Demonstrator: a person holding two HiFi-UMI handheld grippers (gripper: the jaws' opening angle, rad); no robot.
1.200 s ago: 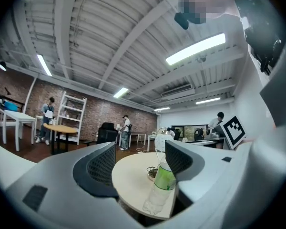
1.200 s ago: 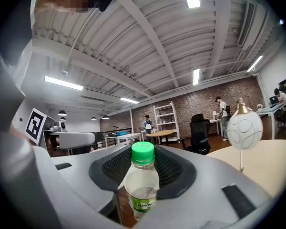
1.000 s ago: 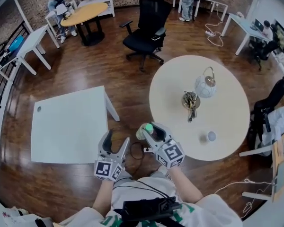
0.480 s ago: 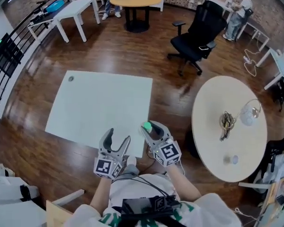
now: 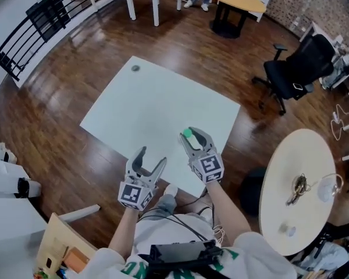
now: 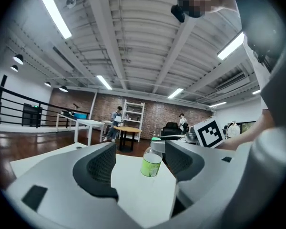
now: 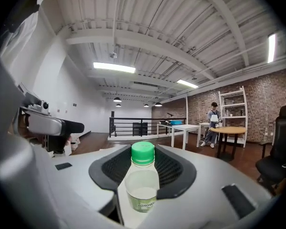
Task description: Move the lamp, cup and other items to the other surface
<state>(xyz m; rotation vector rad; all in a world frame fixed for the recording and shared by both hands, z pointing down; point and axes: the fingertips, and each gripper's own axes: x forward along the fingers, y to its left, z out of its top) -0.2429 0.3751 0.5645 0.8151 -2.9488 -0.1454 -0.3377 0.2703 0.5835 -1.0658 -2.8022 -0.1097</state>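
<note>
Right gripper [image 5: 193, 139] hangs at the near edge of the white table [image 5: 157, 109] ahead of it, where no task item lies yet. Far to its right the round table [image 5: 305, 156] bears the lamp [image 5: 327, 189], a dark metal bundle [image 5: 298, 186] and what may be the cup [image 5: 289, 231], so most of the moving remains. Its jaws stand narrow, clamped on a green-capped bottle [image 7: 143, 185]. Left gripper [image 5: 150, 157], beside it, gapes wide and empty.
</note>
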